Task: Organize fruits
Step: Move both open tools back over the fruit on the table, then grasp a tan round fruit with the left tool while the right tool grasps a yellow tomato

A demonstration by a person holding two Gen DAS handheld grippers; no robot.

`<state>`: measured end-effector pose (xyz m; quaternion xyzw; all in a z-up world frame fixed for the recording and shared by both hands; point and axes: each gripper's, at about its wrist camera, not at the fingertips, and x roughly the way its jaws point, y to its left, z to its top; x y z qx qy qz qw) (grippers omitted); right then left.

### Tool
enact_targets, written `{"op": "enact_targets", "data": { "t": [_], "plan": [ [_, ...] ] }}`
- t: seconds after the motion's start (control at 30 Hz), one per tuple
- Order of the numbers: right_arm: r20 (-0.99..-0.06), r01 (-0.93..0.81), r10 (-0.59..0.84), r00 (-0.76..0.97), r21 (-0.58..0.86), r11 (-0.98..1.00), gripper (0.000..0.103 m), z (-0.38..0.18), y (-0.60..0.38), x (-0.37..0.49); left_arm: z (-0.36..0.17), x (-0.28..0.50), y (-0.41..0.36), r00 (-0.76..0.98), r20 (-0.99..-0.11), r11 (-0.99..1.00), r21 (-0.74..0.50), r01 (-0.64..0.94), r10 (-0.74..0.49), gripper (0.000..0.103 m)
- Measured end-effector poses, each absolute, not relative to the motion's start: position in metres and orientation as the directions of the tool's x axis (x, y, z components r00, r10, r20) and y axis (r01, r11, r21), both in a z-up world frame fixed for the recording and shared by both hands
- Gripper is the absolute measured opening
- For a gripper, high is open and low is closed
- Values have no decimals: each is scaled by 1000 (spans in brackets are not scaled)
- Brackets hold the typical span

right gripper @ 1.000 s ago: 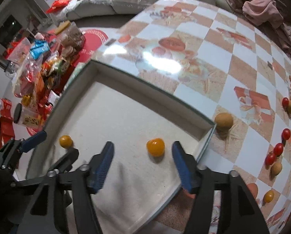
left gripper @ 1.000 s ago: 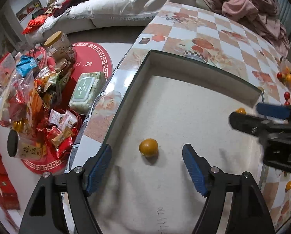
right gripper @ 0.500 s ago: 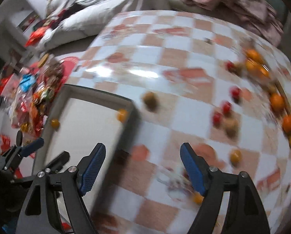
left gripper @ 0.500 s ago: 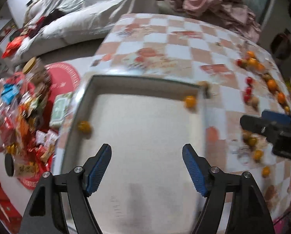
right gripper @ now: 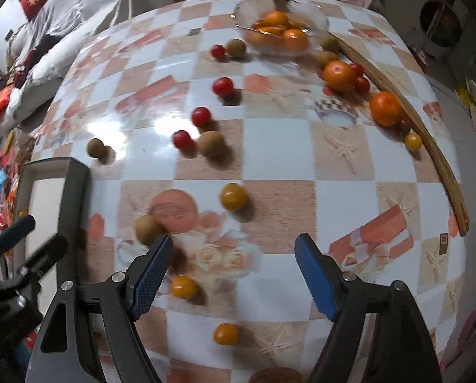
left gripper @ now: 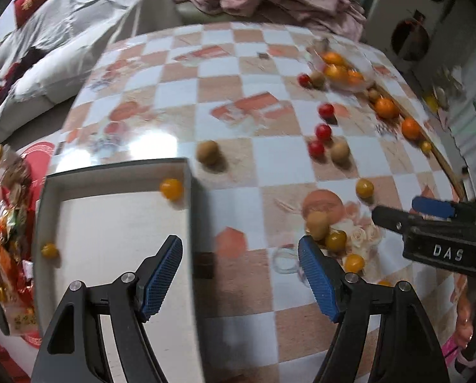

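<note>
1. Left wrist view. Left gripper (left gripper: 239, 269) hangs empty with its jaws spread wide, straddling the right wall of the tray (left gripper: 188, 223): one blue pad over the tray floor, the other over the checkered table (left gripper: 270, 166).
2. Two small yellow fruits lie inside the tray: one in the far right corner (left gripper: 171, 189), touching or nearly touching the wall; one by the left wall (left gripper: 49, 250). Judged as the sorted share so far, a small one.
3. A brown round fruit (left gripper: 208, 152) sits on the table just beyond the tray's far corner. A brown and yellow cluster (left gripper: 325, 231) lies just beside the left gripper's right pad.
4. Right gripper (left gripper: 429, 220) enters from the right edge, over the table. Its jaws look parted; nothing is between them.
5. Right wrist view. Right gripper (right gripper: 233, 266) is empty, fingers wide apart, hovering over loose fruit, well clear of the tray (right gripper: 75, 172) at far left.
6. Nearest candidates: a yellow fruit (right gripper: 183, 286) beside the left pad, another yellow (right gripper: 226, 334) lower between the fingers, a third (right gripper: 234, 196) ahead, and a brown one (right gripper: 148, 229) at the left fingertip.
7. Farther off: red cherry tomatoes (right gripper: 201, 116), more brown fruits, oranges (right gripper: 339, 71) along a wooden strip, and a glass bowl (right gripper: 281, 28) holding oranges.
8. Progress judged early: two pieces are in the tray, and most fruit is scattered. The frames are motion-blurred, so the counts are rough.
</note>
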<state>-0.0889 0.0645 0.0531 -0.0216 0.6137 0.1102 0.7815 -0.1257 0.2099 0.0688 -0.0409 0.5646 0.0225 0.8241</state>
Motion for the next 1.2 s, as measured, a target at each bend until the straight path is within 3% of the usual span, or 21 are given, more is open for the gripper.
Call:
{"op": "enact_targets", "data": {
  "t": [0.4, 0.5, 0.67, 0.73, 0.8, 1.2],
  "plan": [
    [-968, -251, 138, 211, 83, 964, 80, 30, 71, -78, 30, -120, 182, 320, -947, 1000, -21, -4, -19, 76],
    [-969, -276, 136, 205, 76, 958, 67, 24, 74, -75, 28, -116, 179, 326, -945, 1000, -26, -3, -24, 76],
    [-965, -321, 129, 227, 51, 946, 56, 24, 81, -71, 27, -111, 172, 334, -942, 1000, -29, 4, -29, 76],
    [-964, -339, 108, 241, 21, 941, 40, 24, 85, -69, 27, -108, 169, 340, -940, 1000, -19, 5, -20, 76],
    [-964, -349, 101, 248, 8, 937, 30, 25, 84, -67, 27, -105, 169, 343, -939, 1000, -17, -2, -15, 76],
    [-961, -292, 180, 211, 114, 950, 29, 25, 63, -64, 17, -83, 170, 323, -946, 998, -20, -59, 0, 76]
  ]
}}
